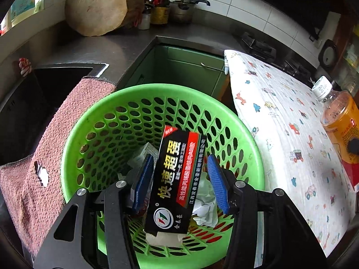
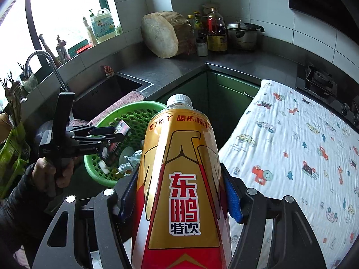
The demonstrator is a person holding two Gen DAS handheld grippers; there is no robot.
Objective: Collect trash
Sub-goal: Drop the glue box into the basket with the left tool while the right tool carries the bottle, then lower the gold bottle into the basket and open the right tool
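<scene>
- Closest up: black carton (image 1: 177, 179) standing on end between the blue pads of the left gripper (image 1: 179, 159), directly above the green basket (image 1: 89, 121); jaws parted, with a clear gap along one side, so no real clamp on it.
- Looks like light, stiff cardboard; likely to tumble into the basket unaided; if retaken, best pinched across the two broad faces near mid-length.
- Inside the basket: crumpled paper (image 1: 205, 201) and other scraps.
- Beside the basket, short of its rim: right gripper (image 2: 179, 174) closed tight on an orange-and-red drink bottle (image 2: 181, 134), pads pressing both flanks of the label, white cap pointing away.
- Smooth, slick, round-bodied plastic; fill level hard to judge; thin wall probably dents under a hard squeeze; hold on the broad labelled body seems sound, neck too narrow.
- Flanking the basket: patterned cloth (image 1: 280, 123) on one side, pink towel (image 1: 56, 134) draped over the sink (image 1: 33, 94) edge on the other.
</scene>
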